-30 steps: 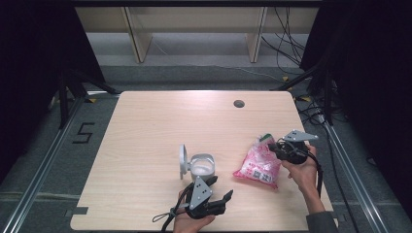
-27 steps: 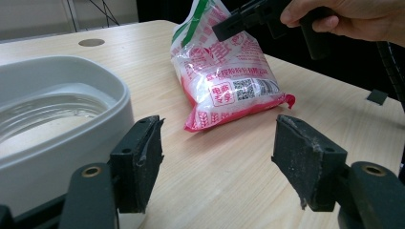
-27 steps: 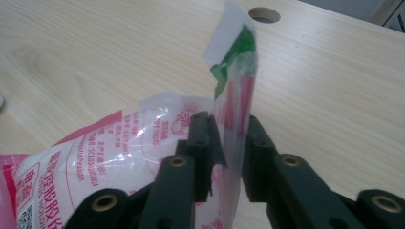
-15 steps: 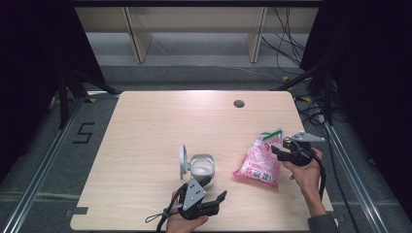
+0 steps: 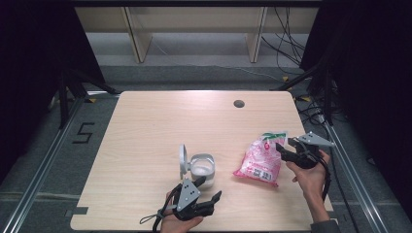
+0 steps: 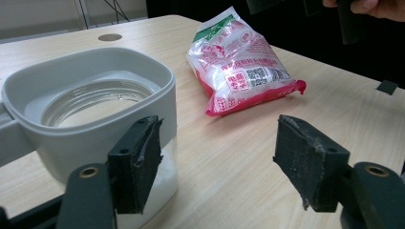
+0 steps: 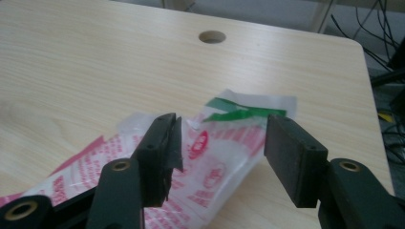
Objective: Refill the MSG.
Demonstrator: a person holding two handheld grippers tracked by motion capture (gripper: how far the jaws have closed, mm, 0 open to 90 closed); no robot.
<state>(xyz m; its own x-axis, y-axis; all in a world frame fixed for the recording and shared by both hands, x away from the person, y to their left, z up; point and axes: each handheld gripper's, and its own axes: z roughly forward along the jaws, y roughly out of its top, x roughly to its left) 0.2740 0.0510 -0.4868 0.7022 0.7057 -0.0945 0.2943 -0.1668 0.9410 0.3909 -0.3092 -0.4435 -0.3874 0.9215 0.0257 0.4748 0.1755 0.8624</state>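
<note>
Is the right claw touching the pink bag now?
Apart. The right gripper view shows the right claw open, with gaps between both pads and the pink bag.

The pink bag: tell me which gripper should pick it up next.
Right, probably. The right gripper has just been opening and its jaws stand around the pink bag's green top, pads apart. The left gripper is open beside the white container.

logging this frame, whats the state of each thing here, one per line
container: upright on the table, lid flipped open, white powder inside
pink bag: lying flat on the table, sealed end between the right jaws
right gripper: open, jaws have just been opening, not pressing the bag
left gripper: open, one pad beside the container
</note>
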